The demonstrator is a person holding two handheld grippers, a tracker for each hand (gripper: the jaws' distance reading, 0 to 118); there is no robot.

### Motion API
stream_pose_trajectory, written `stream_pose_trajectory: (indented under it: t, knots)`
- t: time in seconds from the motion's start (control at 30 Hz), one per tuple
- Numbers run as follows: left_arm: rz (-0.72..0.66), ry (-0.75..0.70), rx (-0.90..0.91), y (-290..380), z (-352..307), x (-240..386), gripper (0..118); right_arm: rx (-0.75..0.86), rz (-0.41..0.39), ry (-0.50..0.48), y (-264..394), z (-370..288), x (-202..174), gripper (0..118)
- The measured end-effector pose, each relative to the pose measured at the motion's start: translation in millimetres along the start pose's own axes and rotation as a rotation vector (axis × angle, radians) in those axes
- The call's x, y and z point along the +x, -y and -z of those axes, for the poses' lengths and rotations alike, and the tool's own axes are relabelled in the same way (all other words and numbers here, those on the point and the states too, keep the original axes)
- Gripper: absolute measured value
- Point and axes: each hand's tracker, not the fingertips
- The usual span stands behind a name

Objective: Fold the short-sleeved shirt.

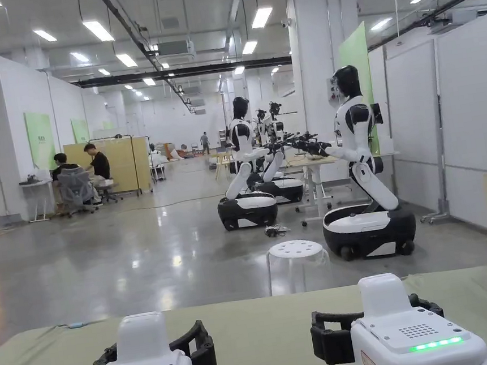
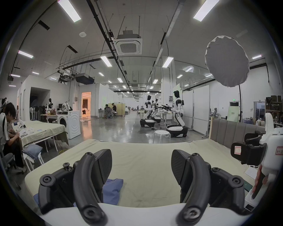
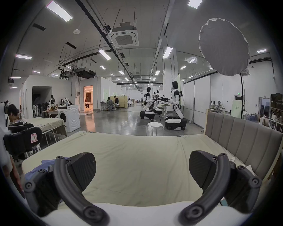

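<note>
A blue shirt lies crumpled on the pale green bed sheet, low on the left and partly behind my left gripper's left jaw. In the right gripper view the same shirt shows at the lower left. My left gripper is open with nothing between its jaws, held above the sheet. My right gripper is open too and holds nothing. In the head view both grippers, left and right, sit side by side at the near edge of the bed.
A grey padded headboard runs along the bed's right side. Beyond the far edge stands a white stool, with several white wheeled robots on the shiny floor. A second bed with a person beside it is at the left.
</note>
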Motion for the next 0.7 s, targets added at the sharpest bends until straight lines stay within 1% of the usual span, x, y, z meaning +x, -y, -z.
stream_pose_trajectory:
  t: [0.2,0.5,0.53,0.57,0.6,0.63,0.67,0.7]
  knots:
    - [0.007,-0.012,0.001,1.7,1.1,-1.8,81,0.012,0.029,0.006,0.7,-2.1,6.3,118]
    - [0.018,-0.022,-0.016,4.6,4.8,-1.0,80,0.02,0.022,0.024,1.5,-1.6,7.2,118]
    - [0.023,-0.024,-0.013,4.9,4.7,-0.7,79,0.016,0.022,0.026,1.6,-1.4,7.0,115]
    - [0.023,-0.026,-0.011,5.2,4.4,-0.4,74,0.011,0.02,0.022,1.8,-1.9,7.4,104]
    - [0.018,-0.018,-0.004,5.2,3.5,-0.2,52,0.011,0.018,0.007,1.9,-2.9,8.1,78]
    - [0.012,0.01,-0.001,4.9,2.8,0.4,3,0.006,0.009,0.026,1.8,-2.3,7.0,20]
    - [0.014,0.001,-0.012,4.5,4.9,2.2,3,-0.007,-0.012,0.068,2.5,-0.4,6.3,1]
    - [0.013,-0.063,0.006,2.9,6.1,2.4,3,-0.002,-0.013,0.07,4.3,0.1,6.8,1]
